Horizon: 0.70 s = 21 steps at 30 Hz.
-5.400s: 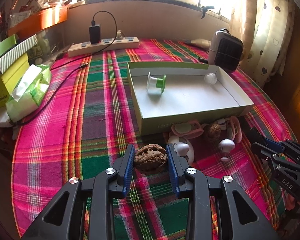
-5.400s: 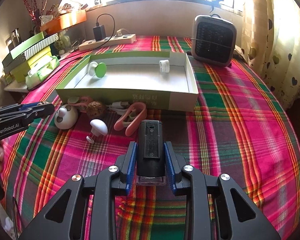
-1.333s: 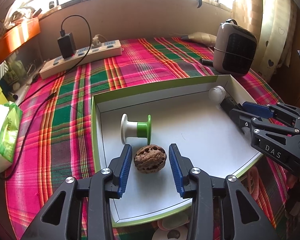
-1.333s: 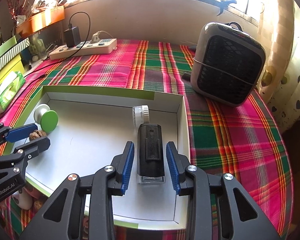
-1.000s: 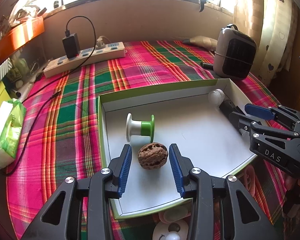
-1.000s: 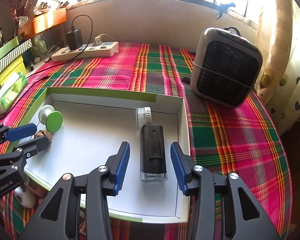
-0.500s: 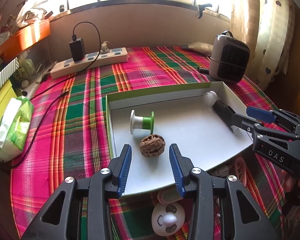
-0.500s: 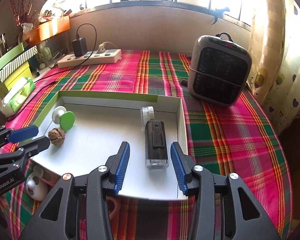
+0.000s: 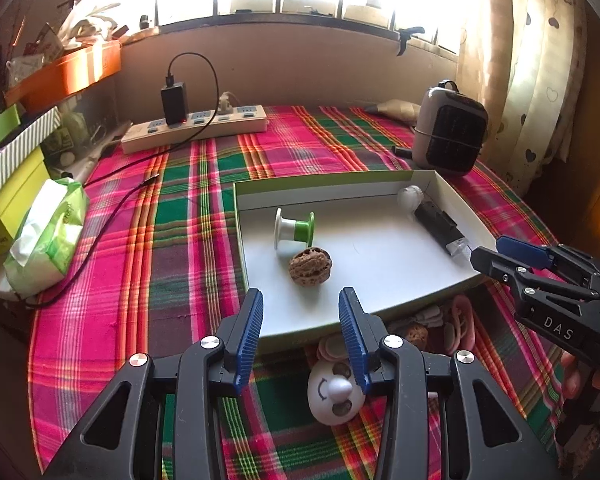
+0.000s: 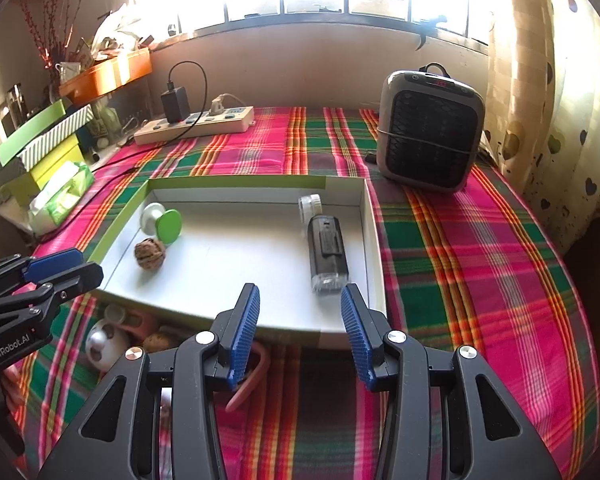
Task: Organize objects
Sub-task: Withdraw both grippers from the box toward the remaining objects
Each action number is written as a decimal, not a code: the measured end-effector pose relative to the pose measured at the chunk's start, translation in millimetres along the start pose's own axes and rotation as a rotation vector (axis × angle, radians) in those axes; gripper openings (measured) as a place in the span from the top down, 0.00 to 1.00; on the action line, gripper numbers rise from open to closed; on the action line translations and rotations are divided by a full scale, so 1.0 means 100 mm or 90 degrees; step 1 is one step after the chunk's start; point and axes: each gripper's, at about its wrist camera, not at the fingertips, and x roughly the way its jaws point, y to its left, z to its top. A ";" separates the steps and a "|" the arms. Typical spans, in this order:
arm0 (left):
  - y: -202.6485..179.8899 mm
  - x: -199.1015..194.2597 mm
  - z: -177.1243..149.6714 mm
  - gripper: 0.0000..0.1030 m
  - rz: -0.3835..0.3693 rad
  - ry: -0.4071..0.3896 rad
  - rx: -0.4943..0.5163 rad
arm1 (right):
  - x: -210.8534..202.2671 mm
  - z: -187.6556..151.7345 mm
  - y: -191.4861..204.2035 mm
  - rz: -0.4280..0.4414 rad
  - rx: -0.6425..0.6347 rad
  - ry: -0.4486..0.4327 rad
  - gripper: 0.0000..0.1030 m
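Both claws spread wide, holding nothing: left gripper (image 9: 300, 332), right gripper (image 10: 300, 328). Wrinkled brown walnut (image 9: 310, 268) rests mid-frame in shallow white cardboard tray (image 9: 383, 308), beside green-white plastic spool (image 9: 294, 231). Boxy black device (image 10: 327, 250) lies by tray's right wall.

Tray (image 9: 471, 216) at table centre. In it: spool (image 9: 294, 232) at left, walnut (image 9: 310, 267) just before it; at right, a small jar (image 10: 310, 205) against the rear wall, with the flat device (image 10: 327, 254) just before it. Power strip (image 9: 194, 128) behind the tray; heater (image 10: 429, 132) behind, right. Before the tray lie a round toy (image 9: 335, 398) and other small pieces, possibly clips.
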 end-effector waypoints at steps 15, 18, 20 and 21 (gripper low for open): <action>0.06 -0.12 -0.35 0.56 -0.043 0.023 -0.027 | -0.15 -0.30 0.05 0.030 0.018 0.004 0.52; 0.05 -0.09 -0.41 0.56 -0.050 0.037 -0.026 | -0.15 -0.35 0.05 0.032 0.019 0.009 0.51; 0.06 -0.07 -0.44 0.56 -0.056 0.041 -0.033 | -0.14 -0.38 0.05 0.032 0.020 0.013 0.51; 0.07 -0.06 -0.45 0.56 -0.058 0.045 -0.038 | -0.14 -0.39 0.05 0.032 0.021 0.014 0.51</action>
